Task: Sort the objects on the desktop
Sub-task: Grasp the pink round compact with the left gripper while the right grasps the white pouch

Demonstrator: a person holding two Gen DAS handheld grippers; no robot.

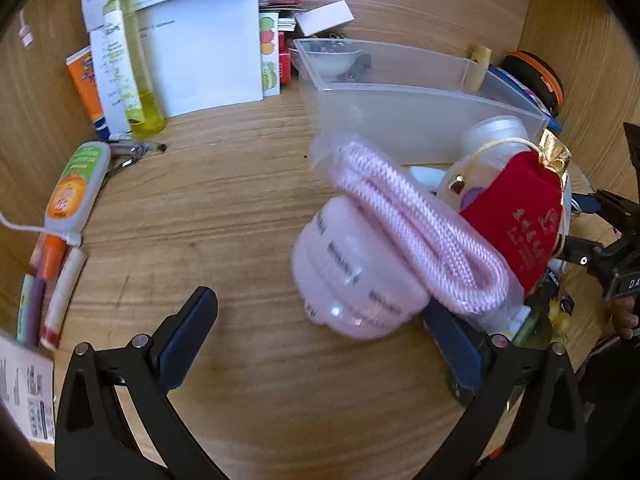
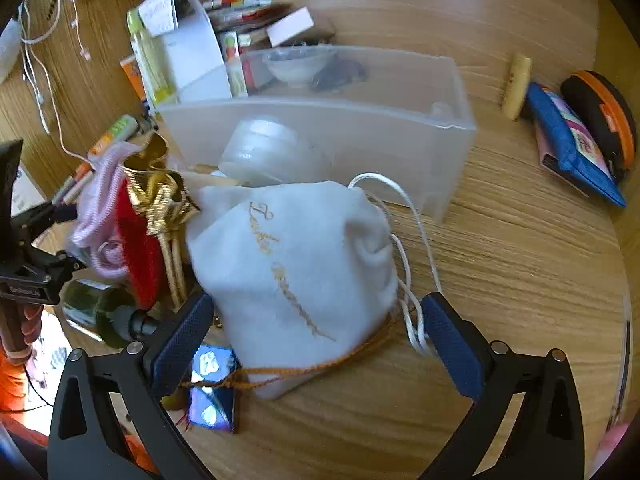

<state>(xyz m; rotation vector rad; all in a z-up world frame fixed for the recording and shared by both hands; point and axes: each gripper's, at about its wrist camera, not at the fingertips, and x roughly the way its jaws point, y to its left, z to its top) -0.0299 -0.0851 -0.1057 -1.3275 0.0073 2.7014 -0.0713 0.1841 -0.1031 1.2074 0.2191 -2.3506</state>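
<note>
In the left wrist view my left gripper [image 1: 320,336] stands open over the wooden desk. A pink jar [image 1: 352,280] lies on its side just ahead of the fingers, with a bagged pink rope [image 1: 420,228] draped over it. A red pouch with a gold top [image 1: 520,216] leans against them. In the right wrist view my right gripper [image 2: 318,340] is open, with a white drawstring pouch [image 2: 296,264] lying between its fingers; the pads are not pressing it. A small blue packet [image 2: 212,384] lies by the left finger. A translucent plastic box [image 2: 320,128] sits behind the pile.
Papers, a yellow-green bottle [image 1: 132,64] and an orange box stand at the back left. Pens [image 1: 60,288] and a small tube [image 1: 76,184] lie at the left. A blue wallet [image 2: 572,148], an orange-black case [image 2: 604,116] and a wooden piece [image 2: 516,84] lie right of the box.
</note>
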